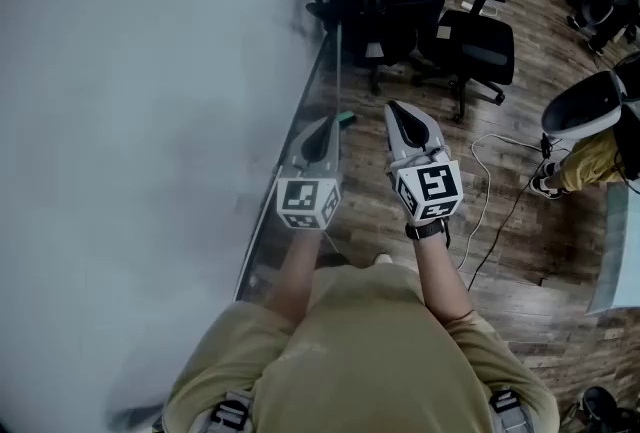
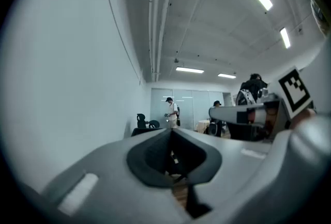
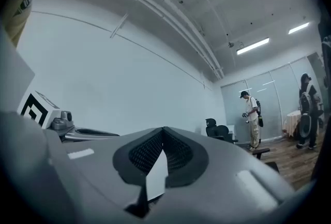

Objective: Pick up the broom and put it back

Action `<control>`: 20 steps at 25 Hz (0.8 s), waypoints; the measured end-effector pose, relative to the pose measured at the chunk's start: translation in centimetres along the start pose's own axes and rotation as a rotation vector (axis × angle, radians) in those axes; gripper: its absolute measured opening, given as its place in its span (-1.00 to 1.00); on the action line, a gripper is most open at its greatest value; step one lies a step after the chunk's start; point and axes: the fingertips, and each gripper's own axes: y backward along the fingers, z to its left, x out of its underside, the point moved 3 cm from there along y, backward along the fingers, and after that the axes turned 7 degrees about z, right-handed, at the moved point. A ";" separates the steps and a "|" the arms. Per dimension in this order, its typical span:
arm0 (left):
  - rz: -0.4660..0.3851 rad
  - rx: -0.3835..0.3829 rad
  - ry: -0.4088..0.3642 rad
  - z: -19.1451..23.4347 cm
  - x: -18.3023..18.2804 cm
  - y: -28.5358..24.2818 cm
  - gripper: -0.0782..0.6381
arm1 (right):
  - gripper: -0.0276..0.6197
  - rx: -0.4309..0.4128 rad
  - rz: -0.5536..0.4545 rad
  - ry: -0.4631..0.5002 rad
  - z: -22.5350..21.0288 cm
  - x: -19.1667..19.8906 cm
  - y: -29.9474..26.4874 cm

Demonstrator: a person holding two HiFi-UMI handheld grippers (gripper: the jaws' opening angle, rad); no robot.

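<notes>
Office with a pale wall and a wood floor.
A plain pale wall (image 1: pixel 130 121) runs along the left and meets a dark plank floor (image 1: pixel 520 261). Black office chairs (image 1: pixel 480 46) stand further along, near the wall, and a pale cable (image 1: pixel 482 183) trails over the planks. Overhead, pipes (image 2: pixel 158 11) run along a grey ceiling (image 2: pixel 217 21) lit by strip lights (image 2: pixel 189 70). A glass partition (image 2: pixel 194 106) closes the far end.

Left gripper (image 1: pixel 320 133) and right gripper (image 1: pixel 398 113) are held level, side by side, jaws together; white wall (image 1: pixel 130 121) at left; broom (image 1: pixel 339 71) stands against it beyond the left gripper; black office chairs (image 1: pixel 480 46) farther right on wooden floor (image 1: pixel 520 251).
</notes>
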 end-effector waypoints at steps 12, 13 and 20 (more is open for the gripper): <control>0.097 -0.019 0.056 0.8 3.2 -2.2 -0.78 | -0.90 -0.011 0.068 -0.116 -2.4 3.9 -1.4; 0.106 -0.011 0.062 1.1 3.8 -2.9 -0.78 | -0.90 -0.003 0.068 -0.122 -2.7 4.3 -1.9; 0.107 0.081 0.082 3.4 5.3 -10.3 -0.78 | -0.90 0.052 0.081 -0.097 -6.3 5.4 -7.6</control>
